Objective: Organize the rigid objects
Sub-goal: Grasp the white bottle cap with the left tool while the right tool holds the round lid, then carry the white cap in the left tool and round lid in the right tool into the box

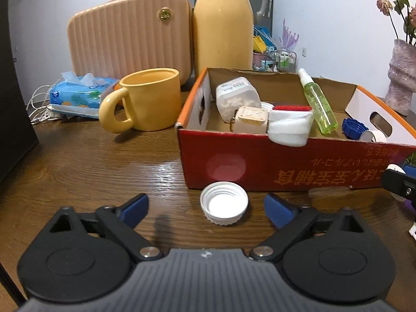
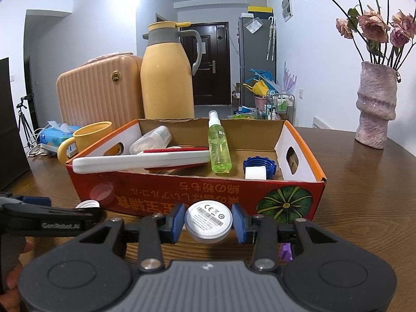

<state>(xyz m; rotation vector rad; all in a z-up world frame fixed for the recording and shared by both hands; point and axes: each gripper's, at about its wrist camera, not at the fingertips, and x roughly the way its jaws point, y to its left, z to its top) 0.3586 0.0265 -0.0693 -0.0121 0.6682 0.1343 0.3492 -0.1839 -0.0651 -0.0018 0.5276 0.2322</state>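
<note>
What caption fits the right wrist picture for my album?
Right tool grips a round white disc before the red cardboard box of odds and ends.

- The black left gripper with blue pads (image 1: 206,206) is kept low and level, jaws spread wide, nothing pinched.
- The black right gripper with blue pads (image 2: 208,224) is clamped on a round white disc with a printed label (image 2: 208,223), pads pressed on both sides.

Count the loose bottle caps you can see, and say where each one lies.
2. A white cap lies open side up on the table, between the left gripper's open fingers. A blue cap sits inside the red box. Others may be hidden under the box's contents.
</note>
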